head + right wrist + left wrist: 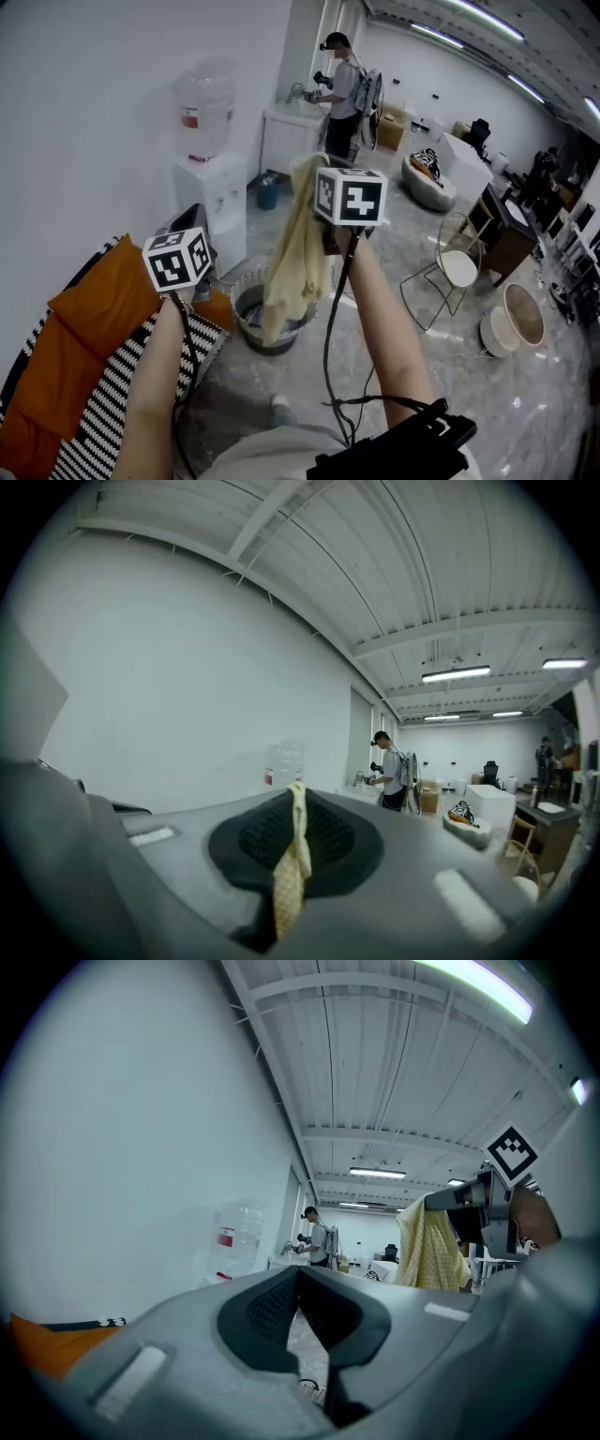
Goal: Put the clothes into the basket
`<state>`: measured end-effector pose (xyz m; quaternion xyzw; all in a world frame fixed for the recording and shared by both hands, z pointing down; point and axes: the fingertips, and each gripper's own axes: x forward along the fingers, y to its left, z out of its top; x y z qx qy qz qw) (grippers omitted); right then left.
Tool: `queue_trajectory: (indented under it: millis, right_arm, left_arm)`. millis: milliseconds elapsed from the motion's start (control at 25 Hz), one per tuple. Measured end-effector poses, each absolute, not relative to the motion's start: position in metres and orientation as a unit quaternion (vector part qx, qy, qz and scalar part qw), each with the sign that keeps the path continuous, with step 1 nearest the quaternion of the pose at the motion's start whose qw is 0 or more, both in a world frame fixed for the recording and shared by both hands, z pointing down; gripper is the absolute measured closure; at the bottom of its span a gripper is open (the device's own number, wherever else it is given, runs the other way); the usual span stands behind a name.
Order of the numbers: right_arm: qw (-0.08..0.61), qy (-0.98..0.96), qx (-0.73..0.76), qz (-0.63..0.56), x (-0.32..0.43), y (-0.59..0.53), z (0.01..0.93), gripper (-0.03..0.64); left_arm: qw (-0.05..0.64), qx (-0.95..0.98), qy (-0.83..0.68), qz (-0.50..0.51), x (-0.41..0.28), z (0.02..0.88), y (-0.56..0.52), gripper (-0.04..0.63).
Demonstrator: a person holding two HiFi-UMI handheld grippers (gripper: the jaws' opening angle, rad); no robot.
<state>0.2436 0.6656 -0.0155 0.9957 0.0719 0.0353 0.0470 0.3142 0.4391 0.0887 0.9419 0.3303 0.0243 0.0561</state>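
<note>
Lower left, a sofa with orange cushions and black-and-white stripes; beside it on the pale floor, a round grey basket; a long yellow garment hangs straight down with its lower end over the basket's mouth, touching or not is unclear; the right gripper, held level, has its jaws closed on the garment's top edge, the cloth dangling beneath it; the left gripper, apart from the garment, has its jaws together and holds nothing.
</note>
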Motion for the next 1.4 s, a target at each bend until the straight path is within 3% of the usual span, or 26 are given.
queue_trajectory:
  millis: [640,1400]
  right_arm:
    - [0.035,0.063,0.996,0.042,0.296,0.753,-0.002,0.606]
    - [-0.013,-0.009,0.978,0.21,0.392,0.785,0.255,0.606]
  left_arm:
    - [0.063,0.938,0.34,0.023,0.37,0.086,0.538,0.601]
    - [0.067,0.937,0.293,0.178,0.431,0.282,0.579,0.601]
